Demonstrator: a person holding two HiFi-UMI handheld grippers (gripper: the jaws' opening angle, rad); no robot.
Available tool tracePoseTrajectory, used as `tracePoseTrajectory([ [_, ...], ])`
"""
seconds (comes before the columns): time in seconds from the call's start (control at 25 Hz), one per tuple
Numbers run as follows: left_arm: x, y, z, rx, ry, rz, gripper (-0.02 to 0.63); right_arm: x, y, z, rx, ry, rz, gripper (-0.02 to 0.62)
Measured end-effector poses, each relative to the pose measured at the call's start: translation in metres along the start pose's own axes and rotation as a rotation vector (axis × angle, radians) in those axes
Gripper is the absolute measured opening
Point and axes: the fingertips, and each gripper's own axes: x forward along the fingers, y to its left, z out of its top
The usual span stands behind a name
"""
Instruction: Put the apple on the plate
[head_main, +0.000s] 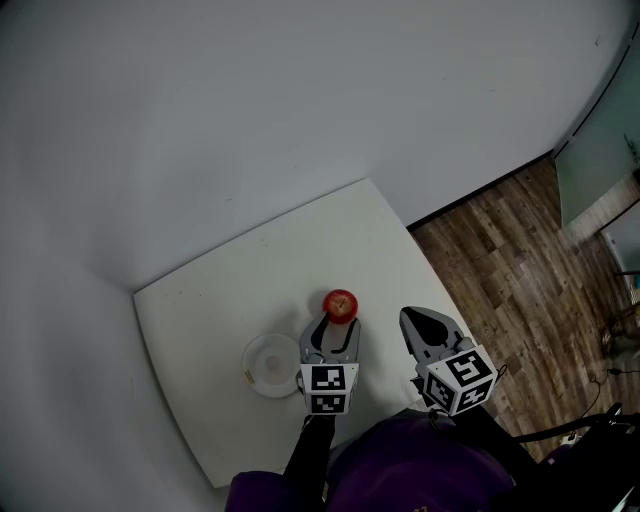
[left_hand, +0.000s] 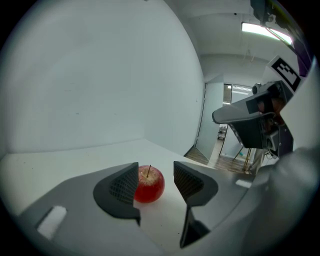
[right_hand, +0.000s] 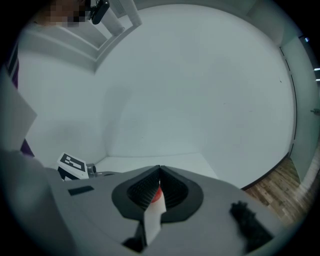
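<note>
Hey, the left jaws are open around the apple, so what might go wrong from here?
The apple sits off-centre, nearer one jaw of the left gripper; closing may push it so that it rolls away. The plate lies close beside that gripper, so swinging over could knock it.

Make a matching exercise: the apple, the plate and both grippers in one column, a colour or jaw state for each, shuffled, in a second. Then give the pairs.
Column one:
1. apple
2. plate
3. left gripper
4. right gripper

Column two:
a. jaws together
b. red
c. jaws apart
d. white

Pairs: 1-b, 2-d, 3-c, 4-a
</note>
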Motion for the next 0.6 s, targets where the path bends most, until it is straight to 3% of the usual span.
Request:
tracePoseTrajectory([
  [0.6, 0.027, 0.012, -0.019, 0.014, 0.061, -0.001, 0.296, 0.009, -0.006, -0.003, 0.005, 0.02, -0.011, 0.011],
])
